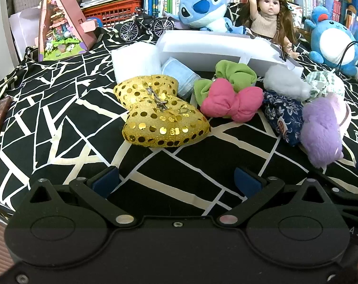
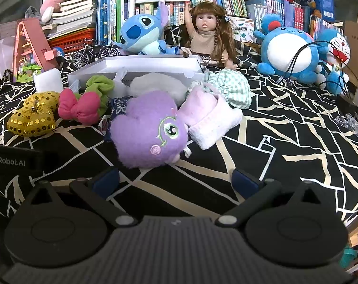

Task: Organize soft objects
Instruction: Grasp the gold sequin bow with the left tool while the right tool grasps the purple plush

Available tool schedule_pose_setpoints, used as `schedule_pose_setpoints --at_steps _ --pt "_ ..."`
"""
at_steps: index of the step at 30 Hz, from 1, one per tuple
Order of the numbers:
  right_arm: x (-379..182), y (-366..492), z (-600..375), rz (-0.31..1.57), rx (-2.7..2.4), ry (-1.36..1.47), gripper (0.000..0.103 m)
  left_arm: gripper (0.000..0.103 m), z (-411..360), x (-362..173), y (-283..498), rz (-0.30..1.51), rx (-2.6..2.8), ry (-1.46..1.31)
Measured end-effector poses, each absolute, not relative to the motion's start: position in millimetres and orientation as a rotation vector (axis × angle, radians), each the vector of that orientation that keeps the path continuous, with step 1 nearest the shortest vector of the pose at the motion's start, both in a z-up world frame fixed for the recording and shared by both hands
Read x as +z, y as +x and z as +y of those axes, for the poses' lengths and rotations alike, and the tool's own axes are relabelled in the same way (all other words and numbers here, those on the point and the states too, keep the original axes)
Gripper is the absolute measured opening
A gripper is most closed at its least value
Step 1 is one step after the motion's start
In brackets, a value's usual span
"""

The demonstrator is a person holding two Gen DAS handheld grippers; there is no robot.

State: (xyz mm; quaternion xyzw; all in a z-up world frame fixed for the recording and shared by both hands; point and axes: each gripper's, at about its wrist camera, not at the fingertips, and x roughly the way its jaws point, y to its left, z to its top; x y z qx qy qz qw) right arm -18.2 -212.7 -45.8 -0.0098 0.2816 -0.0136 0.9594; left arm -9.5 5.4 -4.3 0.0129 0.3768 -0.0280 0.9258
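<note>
Soft items lie in a pile on the black-and-white cloth in front of a white box [image 1: 202, 47] [image 2: 136, 67]. A gold sequin bow [image 1: 155, 111] [image 2: 34, 116], a pink bow [image 1: 231, 100] [image 2: 80, 108], a green scrunchie [image 1: 235, 73] [image 2: 100, 84], a navy floral pouch [image 1: 283, 116], a purple plush [image 1: 321, 130] [image 2: 148, 130], a pink-white sock [image 2: 209, 120] and a checked cloth [image 2: 228, 87] show. My left gripper [image 1: 176, 181] is open and empty, short of the gold bow. My right gripper [image 2: 176, 179] is open and empty, just short of the purple plush.
A Stitch plush [image 1: 202, 7] [image 2: 141, 33], a doll [image 1: 269, 14] [image 2: 209, 35] and a blue round plush [image 2: 290, 49] sit behind the box before bookshelves. A model bicycle [image 1: 145, 24], a pink toy house [image 1: 60, 23], white foam roll [image 1: 136, 60] and cables [image 2: 321, 54] also stand around.
</note>
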Motion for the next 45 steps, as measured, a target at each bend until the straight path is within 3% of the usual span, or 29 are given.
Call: schedule_pose_setpoints --at_steps 16,25,34,45 --pt "-39 -12 -219 0.608 0.033 -0.015 0.103 0.102 8 2 -10 0.775 -0.078 0.027" --pt "-21 -21 -225 0.472 0.124 0.035 0.103 0.102 15 29 -16 0.631 -0.065 -0.013" --pt "-18 -11 -229 0.466 0.130 0.043 0.100 0.102 15 38 3 0.586 -0.031 -0.019" --pt "-22 -8 -221 0.475 0.159 0.016 0.087 0.097 5 22 18 0.609 -0.004 0.028"
